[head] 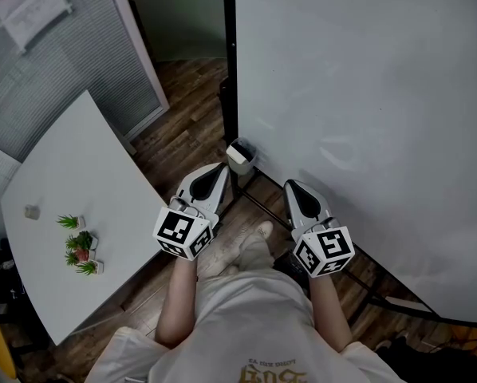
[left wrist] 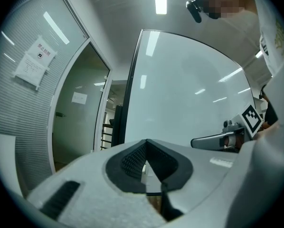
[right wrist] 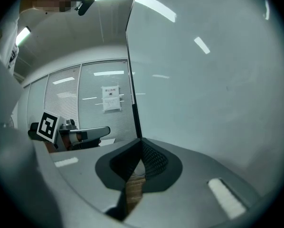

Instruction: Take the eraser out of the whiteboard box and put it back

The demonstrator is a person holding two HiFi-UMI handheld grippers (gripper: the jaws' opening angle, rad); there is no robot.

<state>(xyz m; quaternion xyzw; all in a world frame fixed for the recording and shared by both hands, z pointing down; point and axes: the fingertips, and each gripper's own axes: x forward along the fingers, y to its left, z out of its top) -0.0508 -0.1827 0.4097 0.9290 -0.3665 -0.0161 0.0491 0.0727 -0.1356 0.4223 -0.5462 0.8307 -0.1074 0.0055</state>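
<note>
In the head view a large whiteboard [head: 366,118] stands ahead on a dark stand. A small grey whiteboard box [head: 241,156] hangs at the board's lower left edge. Its top looks pale, and I cannot make out the eraser in it. My left gripper [head: 219,169] is shut and empty, its tip just below and left of the box. My right gripper [head: 291,185] is also shut and empty, close in front of the board's lower part. In the left gripper view the left gripper [left wrist: 146,144] has its jaws together, pointing level at the board. In the right gripper view the right gripper [right wrist: 141,144] shows the same.
A white table [head: 71,182] at the left carries small potted plants [head: 80,246] and a small grey object [head: 32,211]. A glass partition with blinds [head: 55,62] is behind it. The stand's legs [head: 262,206] cross the wooden floor near the person's shoes [head: 258,234].
</note>
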